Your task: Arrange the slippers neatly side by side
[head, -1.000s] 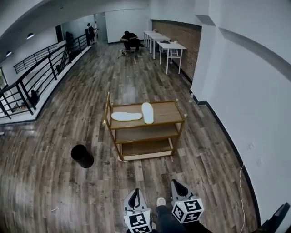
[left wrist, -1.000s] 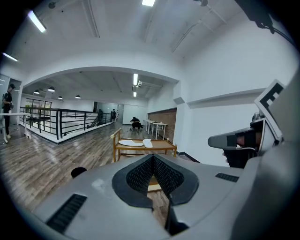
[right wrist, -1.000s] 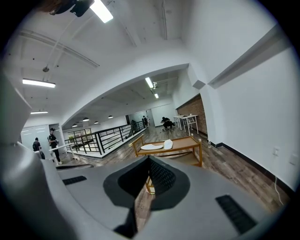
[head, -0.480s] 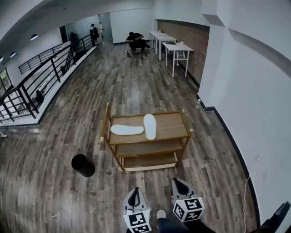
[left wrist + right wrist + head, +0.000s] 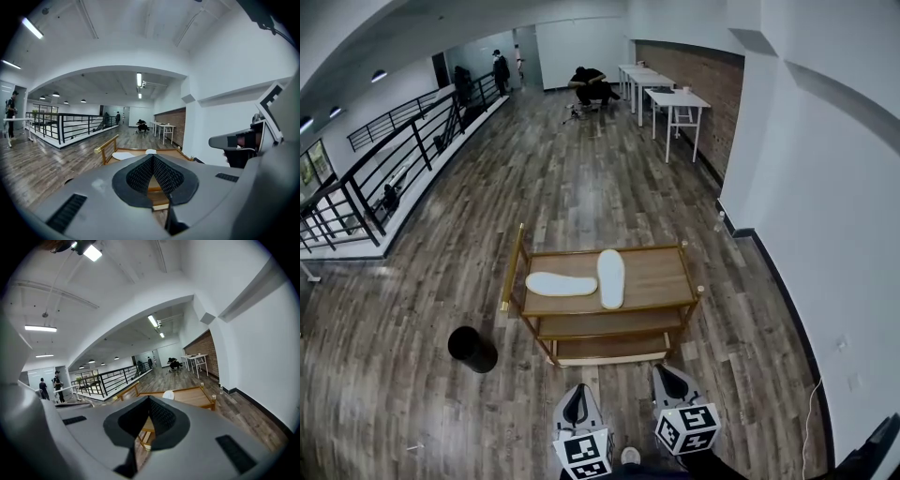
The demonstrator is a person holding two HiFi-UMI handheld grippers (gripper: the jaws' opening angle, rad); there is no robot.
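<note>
Two flat white slippers in an L on cart, left tool and right tool clenched empty

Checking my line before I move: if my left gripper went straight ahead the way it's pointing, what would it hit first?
Most likely the wooden cart, around its near edge; only floor lies between. The left gripper, shut and empty, aims at it, though the exact height is unclear.
</note>
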